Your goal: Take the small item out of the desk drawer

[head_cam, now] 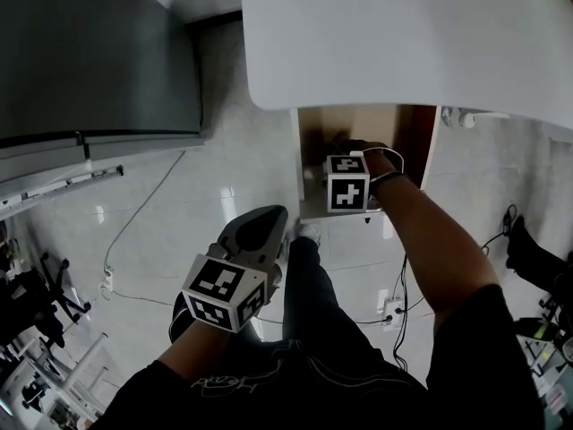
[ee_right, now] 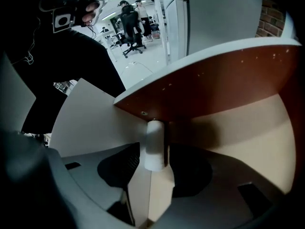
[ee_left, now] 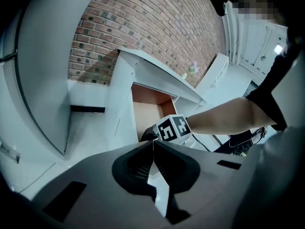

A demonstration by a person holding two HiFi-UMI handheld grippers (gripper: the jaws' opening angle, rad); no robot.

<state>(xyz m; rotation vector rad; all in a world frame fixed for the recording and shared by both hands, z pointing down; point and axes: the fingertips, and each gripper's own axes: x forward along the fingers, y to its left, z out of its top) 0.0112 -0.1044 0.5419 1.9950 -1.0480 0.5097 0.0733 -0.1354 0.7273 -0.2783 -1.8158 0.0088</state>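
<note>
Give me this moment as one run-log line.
right hand-held gripper: open, inside drawer | cylinder: white, between jaws, not gripped | left hand-held gripper: shut, empty

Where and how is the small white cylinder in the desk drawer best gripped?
Take the white cylinder across its middle, pads on its two long curved sides, coming down from above into the open drawer. It is slim and lines up between the right gripper's open jaws; its far end is close to the brown wall, so an end grip looks blocked.
</note>
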